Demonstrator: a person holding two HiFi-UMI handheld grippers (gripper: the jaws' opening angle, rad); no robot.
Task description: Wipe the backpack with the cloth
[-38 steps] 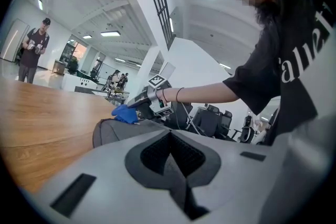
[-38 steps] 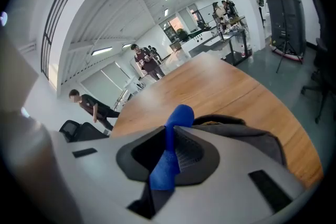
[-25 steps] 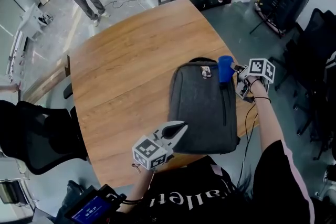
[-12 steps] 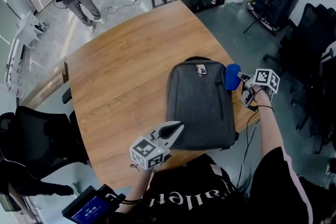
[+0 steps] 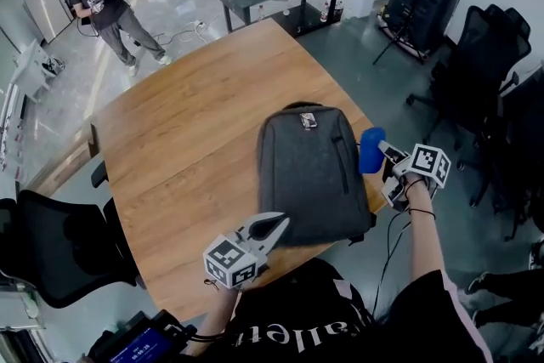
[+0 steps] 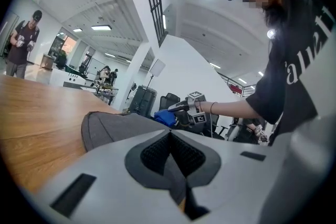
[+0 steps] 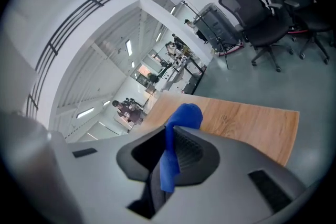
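**Blue cloth is held off to the side of the bag**

The right gripper (image 5: pixel 384 155) has its fingers (image 7: pixel 195 150) closed on the blue cloth (image 5: pixel 371 150). A thin fold sits between them, and a round lump of cloth sticks out past the tips. The left gripper (image 5: pixel 274 225) has its fingers pressed together with nothing between them.

The grey backpack (image 5: pixel 308 174) lies flat on the wooden table (image 5: pixel 187 140). It lies just past the left fingertips, which are at its near corner. It is not clear whether they touch it. The bag is just to the left of the right fingertips, and the cloth is not on it.

What could go wrong? Only a thin bit of cloth is pinched, so a hard rub could pull it out. The cloth hangs by the table's edge, so it might then drop to the floor. Nothing holds the bag either, so a strong push could slide it or turn it.

The bag's long side runs away from the person. Its top, with the handle and a small tag, points far from both sets of fingertips. Its bottom is near the person, close to the table's edge.
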